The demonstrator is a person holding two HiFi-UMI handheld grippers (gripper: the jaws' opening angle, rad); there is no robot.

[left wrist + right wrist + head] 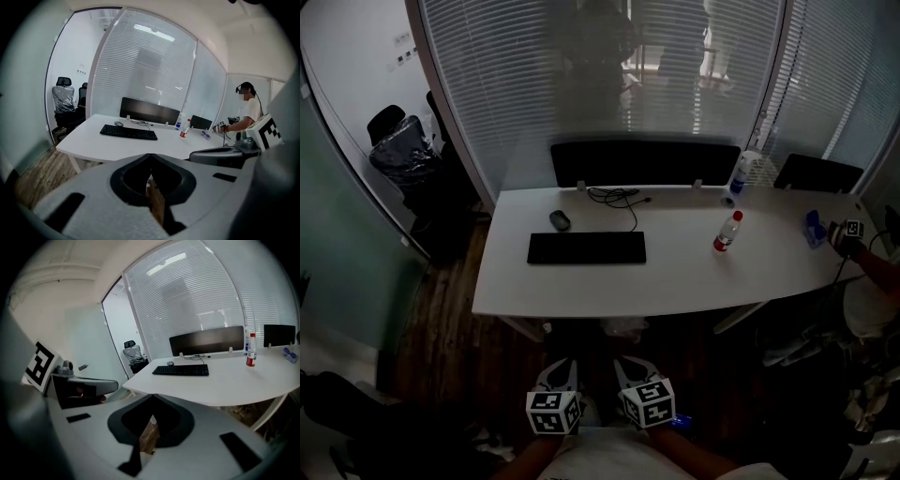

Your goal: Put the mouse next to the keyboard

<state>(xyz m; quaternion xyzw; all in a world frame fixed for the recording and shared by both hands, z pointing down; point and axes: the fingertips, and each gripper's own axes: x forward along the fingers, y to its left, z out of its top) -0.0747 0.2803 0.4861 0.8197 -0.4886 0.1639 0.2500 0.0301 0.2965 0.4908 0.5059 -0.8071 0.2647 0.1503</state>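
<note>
A dark mouse (560, 219) lies on the white desk (675, 281) just behind the left end of the black keyboard (586, 247), apart from it. Both show small in the left gripper view, mouse (118, 123) and keyboard (128, 132), and in the right gripper view, mouse (170, 363) and keyboard (181, 370). My left gripper (562, 366) and right gripper (629, 364) hang low side by side over the floor, well short of the desk's front edge. Each one's jaws meet with nothing between them: left gripper (150, 157), right gripper (153, 397).
A red-capped bottle (727, 232) stands right of the keyboard, a spray bottle (741, 173) behind it. A black cable (619, 197) lies before a dark panel (645, 161). Another person's hand (848, 234) holds a marked gripper at the desk's right end. An office chair (403, 150) stands far left.
</note>
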